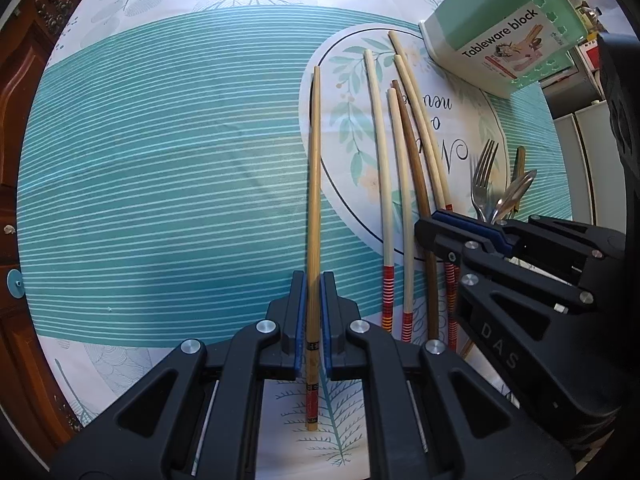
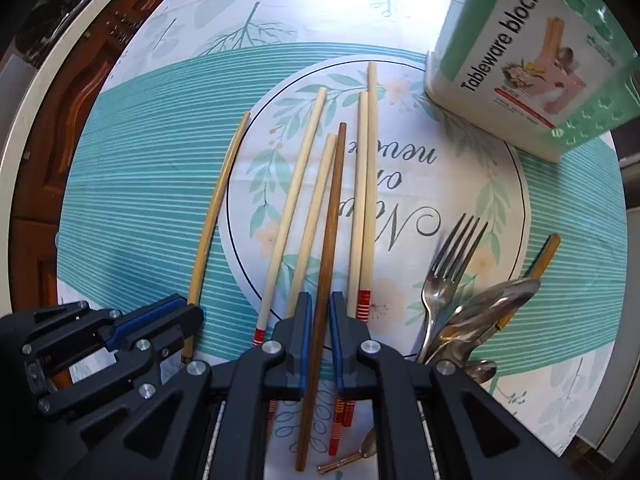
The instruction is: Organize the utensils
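My left gripper (image 1: 314, 286) is shut on a tan bamboo chopstick (image 1: 315, 184) that lies pointing away over the teal striped cloth; the chopstick also shows in the right wrist view (image 2: 216, 208). My right gripper (image 2: 320, 308) has its jaws close around a dark brown chopstick (image 2: 330, 232), which is also visible in the left wrist view (image 1: 416, 176). Several pale chopsticks with red striped ends (image 2: 296, 184) lie beside it. A fork (image 2: 448, 268) and spoons (image 2: 488, 308) lie to the right. The green "Tableware block" holder (image 2: 532, 64) stands at the back right.
The round table has a patterned cloth (image 1: 160, 168) with a white printed circle. Dark wooden furniture (image 1: 24, 80) stands beyond the left edge. A small spoon (image 2: 360, 456) lies under my right gripper. The right gripper's body (image 1: 520, 264) sits close beside my left one.
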`<control>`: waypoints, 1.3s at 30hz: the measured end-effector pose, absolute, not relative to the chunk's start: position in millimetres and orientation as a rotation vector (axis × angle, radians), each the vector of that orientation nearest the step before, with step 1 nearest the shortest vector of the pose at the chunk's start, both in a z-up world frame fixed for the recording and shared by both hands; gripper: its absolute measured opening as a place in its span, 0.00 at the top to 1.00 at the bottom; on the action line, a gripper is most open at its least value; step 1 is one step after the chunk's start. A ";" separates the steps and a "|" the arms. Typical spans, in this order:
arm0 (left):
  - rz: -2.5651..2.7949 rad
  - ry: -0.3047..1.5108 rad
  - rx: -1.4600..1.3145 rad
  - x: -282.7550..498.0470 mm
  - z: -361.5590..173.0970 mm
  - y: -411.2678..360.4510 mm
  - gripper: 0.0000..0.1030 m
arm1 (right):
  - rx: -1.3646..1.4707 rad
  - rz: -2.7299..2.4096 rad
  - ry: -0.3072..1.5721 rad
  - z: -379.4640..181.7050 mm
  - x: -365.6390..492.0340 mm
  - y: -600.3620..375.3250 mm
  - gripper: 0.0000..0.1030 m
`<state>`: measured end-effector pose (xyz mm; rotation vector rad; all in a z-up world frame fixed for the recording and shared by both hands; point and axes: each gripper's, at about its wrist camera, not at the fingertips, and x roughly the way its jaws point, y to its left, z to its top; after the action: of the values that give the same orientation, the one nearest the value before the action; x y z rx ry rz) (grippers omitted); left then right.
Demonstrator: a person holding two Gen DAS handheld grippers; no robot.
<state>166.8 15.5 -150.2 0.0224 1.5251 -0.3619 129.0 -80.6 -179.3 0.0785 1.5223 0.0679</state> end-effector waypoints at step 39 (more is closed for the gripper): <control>-0.464 0.437 -0.047 224.1 102.7 -136.5 0.96 | 0.369 -0.004 0.495 34.4 164.8 -273.9 0.94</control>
<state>224.1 -136.5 102.8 -0.0470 0.4369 -0.4636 164.8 -273.9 34.4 0.3690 0.4950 -0.0039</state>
